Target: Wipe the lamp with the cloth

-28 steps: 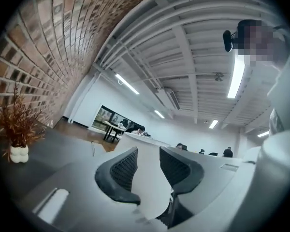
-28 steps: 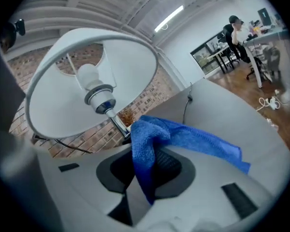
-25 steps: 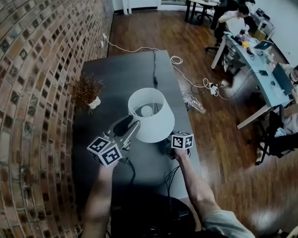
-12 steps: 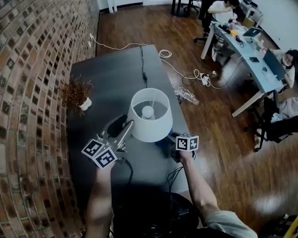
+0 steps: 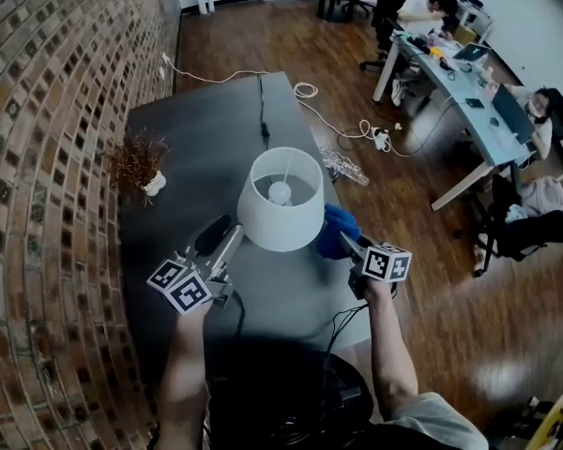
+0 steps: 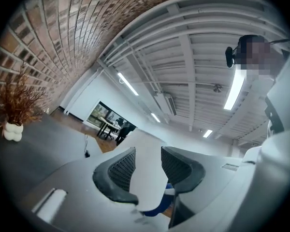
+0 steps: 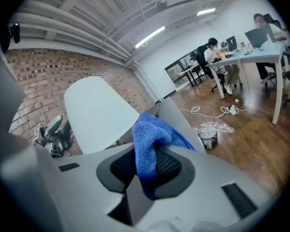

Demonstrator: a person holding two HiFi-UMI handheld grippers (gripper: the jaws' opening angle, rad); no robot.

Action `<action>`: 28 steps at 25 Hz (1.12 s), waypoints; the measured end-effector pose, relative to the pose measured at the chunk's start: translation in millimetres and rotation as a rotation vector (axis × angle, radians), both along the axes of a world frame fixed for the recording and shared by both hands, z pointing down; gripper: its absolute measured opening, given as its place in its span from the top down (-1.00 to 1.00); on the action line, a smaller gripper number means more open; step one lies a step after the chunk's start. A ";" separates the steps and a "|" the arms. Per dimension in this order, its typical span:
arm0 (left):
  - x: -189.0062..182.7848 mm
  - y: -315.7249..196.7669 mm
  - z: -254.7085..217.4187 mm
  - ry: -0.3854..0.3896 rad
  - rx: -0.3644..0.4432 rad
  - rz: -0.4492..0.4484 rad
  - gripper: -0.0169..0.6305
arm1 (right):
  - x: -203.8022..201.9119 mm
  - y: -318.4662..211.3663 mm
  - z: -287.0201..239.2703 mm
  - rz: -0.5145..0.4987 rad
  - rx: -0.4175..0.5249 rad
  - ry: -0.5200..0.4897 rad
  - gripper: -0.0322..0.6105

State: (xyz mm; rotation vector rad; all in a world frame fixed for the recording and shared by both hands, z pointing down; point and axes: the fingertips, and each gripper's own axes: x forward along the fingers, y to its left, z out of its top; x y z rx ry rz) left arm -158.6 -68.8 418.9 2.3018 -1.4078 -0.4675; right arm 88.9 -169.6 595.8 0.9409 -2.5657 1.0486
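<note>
A lamp with a white shade point(image 5: 281, 200) stands on the dark table point(image 5: 178, 139). My left gripper point(image 5: 227, 242) reaches level to the shade's near left side. In the left gripper view the shade wall point(image 6: 145, 178) fills the gap between the jaws of the left gripper point(image 6: 147, 170), which is shut on it. My right gripper point(image 5: 349, 244) is at the shade's right side, shut on a blue cloth point(image 5: 336, 231). In the right gripper view the cloth point(image 7: 152, 139) bunches up out of the right gripper point(image 7: 146, 166), close to the shade point(image 7: 99, 115). Whether cloth and shade touch is unclear.
A dried plant in a white pot point(image 5: 141, 162) stands by the brick wall point(image 5: 47, 157). A black cable point(image 5: 261, 111) runs along the table's far part. On the wooden floor to the right lie a white cord point(image 5: 357, 125) and a clear plastic bag point(image 5: 342, 169). People sit at desks point(image 5: 469, 73) beyond.
My right gripper has moved right and up from under the shade's near edge, and the blue cloth now shows beside the shade. The left gripper stays on the shade.
</note>
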 end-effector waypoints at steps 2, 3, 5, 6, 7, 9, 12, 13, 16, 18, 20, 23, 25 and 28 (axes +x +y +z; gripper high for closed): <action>3.4 18.7 21.9 0.015 -0.047 0.005 0.46 | 7.7 21.7 1.4 -0.039 -0.017 0.010 0.66; 4.6 27.5 33.7 0.028 -0.072 0.007 0.46 | 10.0 32.0 3.7 -0.063 -0.025 0.020 0.66; 8.3 41.7 55.4 0.059 -0.115 0.014 0.46 | 8.3 51.6 12.0 -0.128 -0.049 0.046 0.66; 10.5 47.6 64.5 0.074 -0.133 0.018 0.46 | 3.9 61.6 17.6 -0.167 -0.067 0.059 0.66; 12.5 53.6 72.6 0.087 -0.150 0.021 0.46 | -1.8 71.9 24.1 -0.204 -0.086 0.072 0.65; 15.2 66.5 86.9 0.112 -0.180 0.021 0.46 | -13.9 91.6 41.2 -0.258 -0.125 0.090 0.65; 13.4 80.2 100.2 0.142 -0.202 0.015 0.46 | -32.3 102.0 71.9 -0.289 -0.170 0.119 0.65; 13.0 84.1 103.2 0.148 -0.207 0.015 0.46 | -38.9 101.4 79.9 -0.293 -0.181 0.125 0.65; 15.8 94.2 113.5 0.160 -0.225 0.025 0.46 | -47.2 88.9 108.4 -0.288 -0.217 0.186 0.64; 19.3 97.5 117.5 0.171 -0.235 0.030 0.46 | -39.7 76.0 131.7 -0.263 -0.254 0.263 0.58; 22.6 100.0 118.7 0.179 -0.237 0.035 0.46 | -28.1 68.1 145.2 -0.229 -0.284 0.322 0.56; 21.9 101.4 119.1 0.189 -0.231 0.032 0.46 | -12.9 66.2 147.0 -0.205 -0.289 0.385 0.36; 19.0 101.6 119.5 0.200 -0.226 0.027 0.46 | -4.8 69.8 144.1 -0.200 -0.285 0.397 0.26; 14.4 102.0 119.5 0.214 -0.219 0.023 0.46 | 14.8 80.3 137.1 -0.167 -0.290 0.414 0.27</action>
